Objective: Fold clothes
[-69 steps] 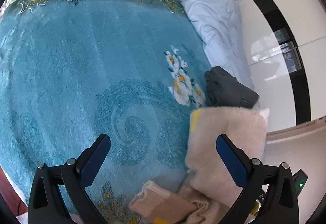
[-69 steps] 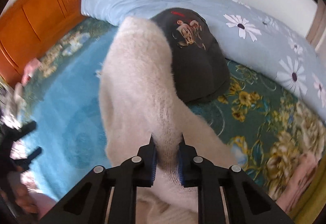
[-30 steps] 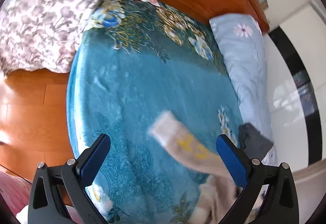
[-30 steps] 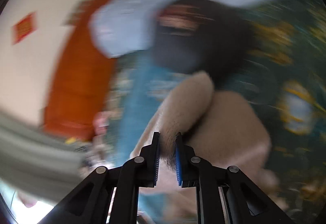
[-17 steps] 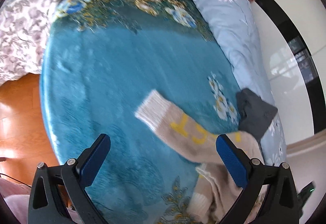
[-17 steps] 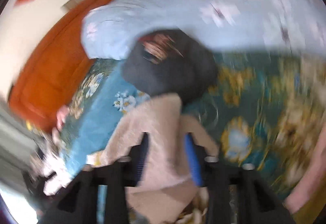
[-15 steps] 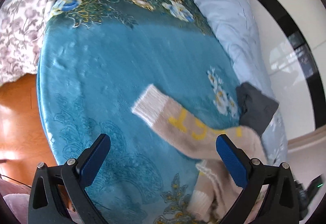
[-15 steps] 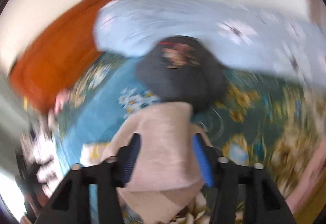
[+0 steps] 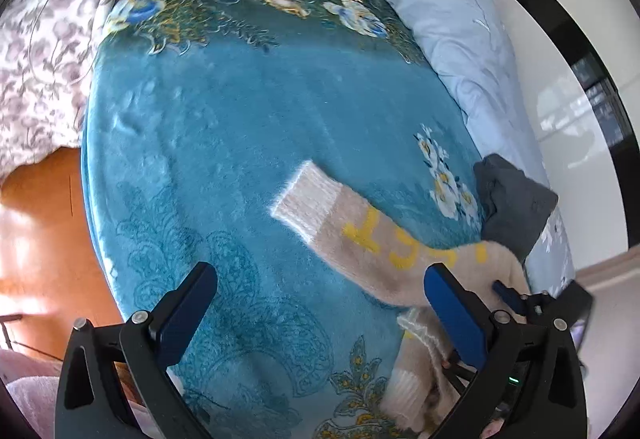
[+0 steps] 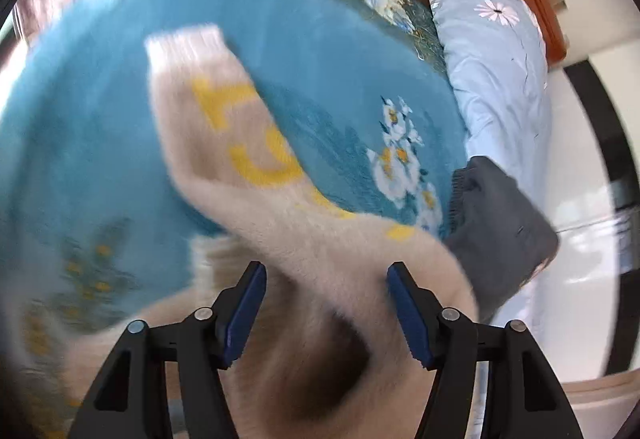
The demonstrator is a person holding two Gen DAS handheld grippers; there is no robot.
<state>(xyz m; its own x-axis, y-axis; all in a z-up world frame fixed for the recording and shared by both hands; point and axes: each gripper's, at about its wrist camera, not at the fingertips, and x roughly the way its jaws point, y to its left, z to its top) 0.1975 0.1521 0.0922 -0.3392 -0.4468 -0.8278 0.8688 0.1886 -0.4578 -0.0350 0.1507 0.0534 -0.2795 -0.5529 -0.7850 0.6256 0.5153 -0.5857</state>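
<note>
Here the right gripper [image 10: 326,303] hangs with its jaws spread, gripping nothing, the fuzzy beige sweater [image 10: 320,259] bunched between and beneath them. The left gripper [image 9: 320,303], jaws likewise wide and empty, hovers over the blue blanket [image 9: 240,119]. One sleeve [image 9: 352,227] lies stretched flat toward centre frame, seemingly laid out for folding. Farther right, a dark garment [image 9: 514,207] rests against the pale-blue pillow [image 9: 460,27].

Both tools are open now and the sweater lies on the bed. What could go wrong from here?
The beige sweater is bunched near the bed's corner, beside the dark folded garment; a careless pull may drag that pile apart. Its sleeve lies stretched diagonally, so the fold could end crooked. The right tool sits over thick fabric and may pinch several layers.
</note>
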